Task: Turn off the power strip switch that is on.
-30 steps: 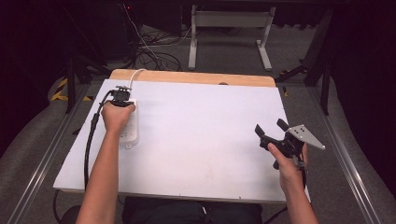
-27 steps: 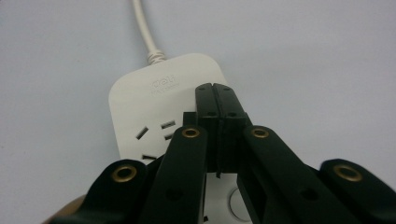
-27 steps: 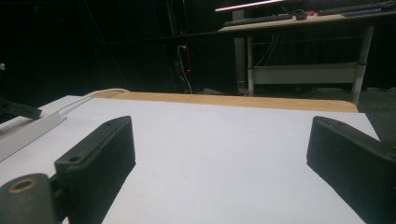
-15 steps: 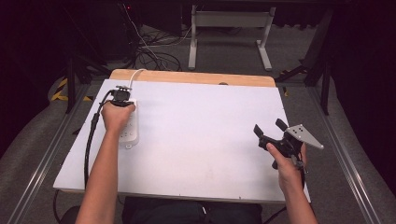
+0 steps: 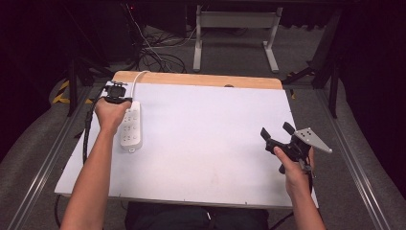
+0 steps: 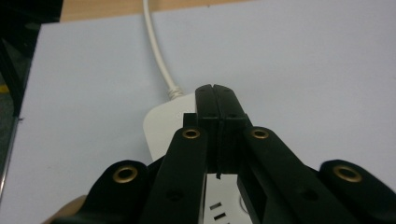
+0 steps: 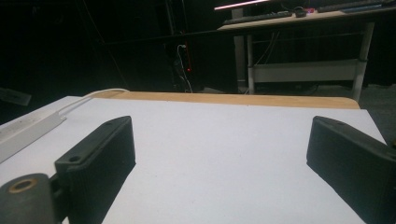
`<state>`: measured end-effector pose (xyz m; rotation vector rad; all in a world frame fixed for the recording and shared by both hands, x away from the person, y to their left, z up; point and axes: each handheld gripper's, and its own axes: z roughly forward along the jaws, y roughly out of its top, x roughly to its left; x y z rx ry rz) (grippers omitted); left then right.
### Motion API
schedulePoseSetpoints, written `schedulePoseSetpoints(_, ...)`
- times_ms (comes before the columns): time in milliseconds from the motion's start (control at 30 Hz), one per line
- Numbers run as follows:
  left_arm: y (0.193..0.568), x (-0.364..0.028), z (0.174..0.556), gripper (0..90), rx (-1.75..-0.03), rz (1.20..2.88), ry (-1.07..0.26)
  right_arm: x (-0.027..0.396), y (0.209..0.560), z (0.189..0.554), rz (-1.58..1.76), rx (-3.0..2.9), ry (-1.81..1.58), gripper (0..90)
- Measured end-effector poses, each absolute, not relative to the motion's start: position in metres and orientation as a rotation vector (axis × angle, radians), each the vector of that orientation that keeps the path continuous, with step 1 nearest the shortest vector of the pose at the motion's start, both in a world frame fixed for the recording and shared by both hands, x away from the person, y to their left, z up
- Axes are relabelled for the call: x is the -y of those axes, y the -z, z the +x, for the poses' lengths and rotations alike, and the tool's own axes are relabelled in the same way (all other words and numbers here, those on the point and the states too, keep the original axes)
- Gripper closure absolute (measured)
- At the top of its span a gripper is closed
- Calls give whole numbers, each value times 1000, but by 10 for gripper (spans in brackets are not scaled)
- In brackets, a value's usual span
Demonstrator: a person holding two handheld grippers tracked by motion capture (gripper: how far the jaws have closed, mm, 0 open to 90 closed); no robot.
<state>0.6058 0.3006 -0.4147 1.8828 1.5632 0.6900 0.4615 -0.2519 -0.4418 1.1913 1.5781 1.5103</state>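
Note:
A white power strip (image 5: 131,127) lies near the left edge of the white board (image 5: 206,139), and its white cord (image 5: 136,79) runs off the far edge. My left gripper (image 5: 116,90) hovers over the strip's far end. In the left gripper view its jaws (image 6: 216,93) are pressed together with nothing between them, above the strip (image 6: 161,123) where the cord (image 6: 156,51) enters. My right gripper (image 5: 276,130) is held near the board's right edge, open and empty. In the right gripper view the jaws (image 7: 219,135) stand wide apart over bare board, and the strip (image 7: 28,128) lies far left.
A wooden strip (image 5: 201,79) borders the board's far edge. Beyond it are floor cables (image 5: 153,57) and a white desk frame (image 5: 234,28). Metal rails (image 5: 356,172) run along both sides of the table. The left gripper's black cable (image 5: 87,134) hangs off the left edge.
My left hand and its gripper have lifted slightly over the strip's far end. The right hand has kept still.

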Motion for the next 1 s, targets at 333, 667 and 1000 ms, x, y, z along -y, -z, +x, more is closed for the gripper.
schedulePoseSetpoints(333, 382, -310, 527, 900, -1313, 1651, -766, 248, 440, 461, 1178, -1587, -1512, 85)
schedulePoseSetpoints(667, 400, -317, 433, 900, -1234, 1347, -988, 248, 441, 461, 1178, -1589, -1505, 86)
schedulePoseSetpoints(1000, 409, -318, 432, 900, -1241, 1364, -1083, 244, 440, 464, 1161, -1604, -1503, 88)
